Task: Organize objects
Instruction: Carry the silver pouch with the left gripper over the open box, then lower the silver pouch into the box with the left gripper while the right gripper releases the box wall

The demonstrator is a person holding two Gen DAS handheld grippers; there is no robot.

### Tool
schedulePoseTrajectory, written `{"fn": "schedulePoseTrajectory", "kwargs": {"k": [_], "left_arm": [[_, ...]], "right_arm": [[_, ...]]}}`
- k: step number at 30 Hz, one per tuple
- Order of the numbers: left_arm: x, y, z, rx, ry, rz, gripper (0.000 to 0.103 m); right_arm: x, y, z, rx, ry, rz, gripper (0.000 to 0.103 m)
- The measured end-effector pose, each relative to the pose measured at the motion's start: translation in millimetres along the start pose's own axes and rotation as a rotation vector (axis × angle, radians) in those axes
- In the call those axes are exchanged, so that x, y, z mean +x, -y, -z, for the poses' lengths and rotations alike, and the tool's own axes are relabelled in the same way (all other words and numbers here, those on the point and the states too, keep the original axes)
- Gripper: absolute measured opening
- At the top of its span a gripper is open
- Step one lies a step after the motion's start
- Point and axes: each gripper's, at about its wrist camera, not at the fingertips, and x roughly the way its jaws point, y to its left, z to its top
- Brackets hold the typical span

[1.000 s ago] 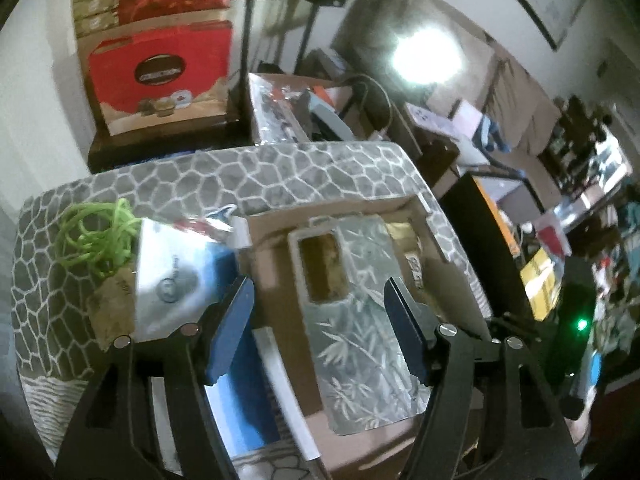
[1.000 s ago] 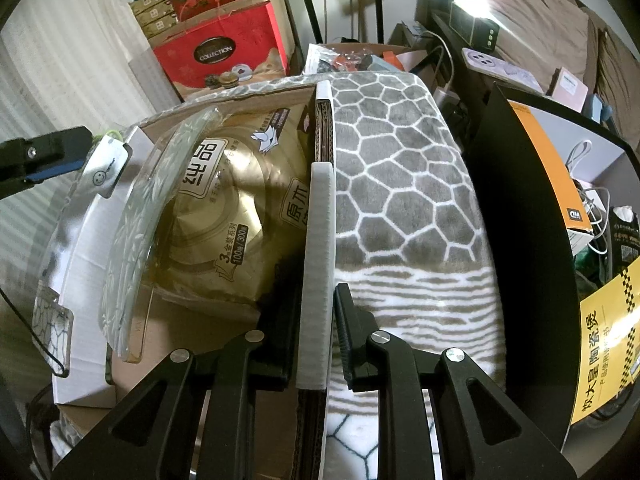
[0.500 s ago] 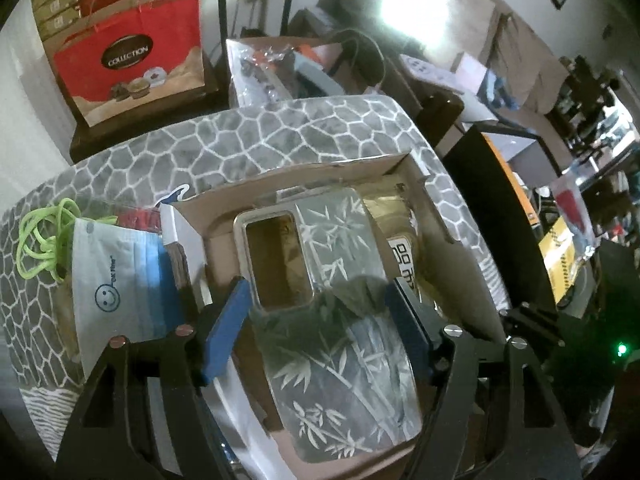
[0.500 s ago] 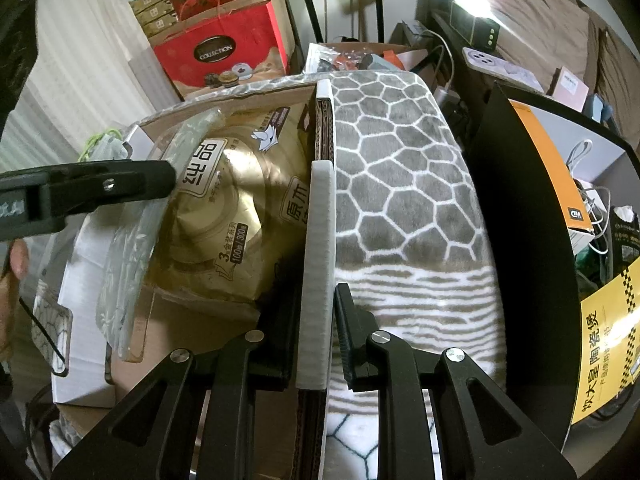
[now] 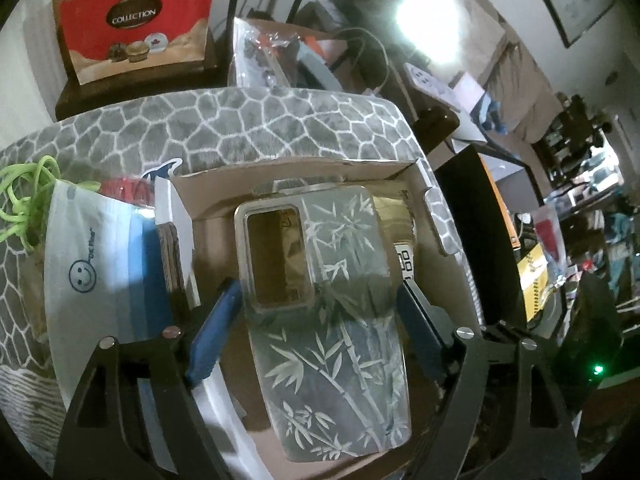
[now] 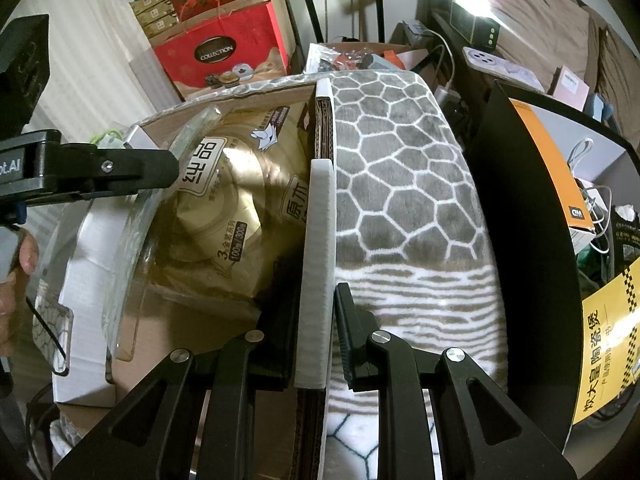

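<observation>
A clear phone case [image 5: 328, 304] with a bamboo print lies in an open cardboard box [image 5: 296, 168], on a gold tissue pack [image 6: 224, 216]. My left gripper [image 5: 316, 328] is open, its blue pads on either side of the case, apart from it. In the right wrist view the left gripper [image 6: 160, 172] reaches over the case's edge [image 6: 132, 232]. My right gripper [image 6: 318, 344] is shut on the box's white-edged side wall [image 6: 318, 248].
A packet of face masks [image 5: 92, 272], a green cord [image 5: 24, 204] and a red item [image 5: 124, 190] lie left of the box on the grey patterned cloth [image 5: 240, 128]. A red gift bag [image 5: 136, 20] stands behind. A black panel [image 6: 528, 240] is at the right.
My left gripper has moved from above the mask packet to over the box and down toward the phone case. The right gripper has not moved.
</observation>
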Motion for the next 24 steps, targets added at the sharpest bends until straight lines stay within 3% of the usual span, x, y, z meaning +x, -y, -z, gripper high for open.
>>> {"fn": "schedulePoseTrajectory", "kwargs": {"k": [7, 10, 13, 18, 24], "left_arm": [[2.0, 1.9, -3.3, -0.019, -0.008, 0.005, 0.078], [2.2, -1.3, -6.0, -0.045, -0.019, 0.035, 0.083], [4.2, 2.2, -5.3, -0.022, -0.030, 0.017, 0.085], [6.9, 11.0, -2.1, 0.014, -0.007, -0.031, 0.078], [3.0, 4.3, -0.6, -0.033, 0.006, 0.020, 0.077]], "right_arm": [[0.1, -0.5, -0.8, 0.000, 0.000, 0.000, 0.019], [0.0, -0.5, -0.9, 0.002, 0.000, -0.001, 0.019], [0.0, -0.5, -0.9, 0.000, 0.000, -0.001, 0.019], [0.0, -0.6, -1.3, 0.001, -0.001, -0.001, 0.019], [-0.1, -0.8, -1.2, 0.002, 0.000, -0.003, 0.019]]}}
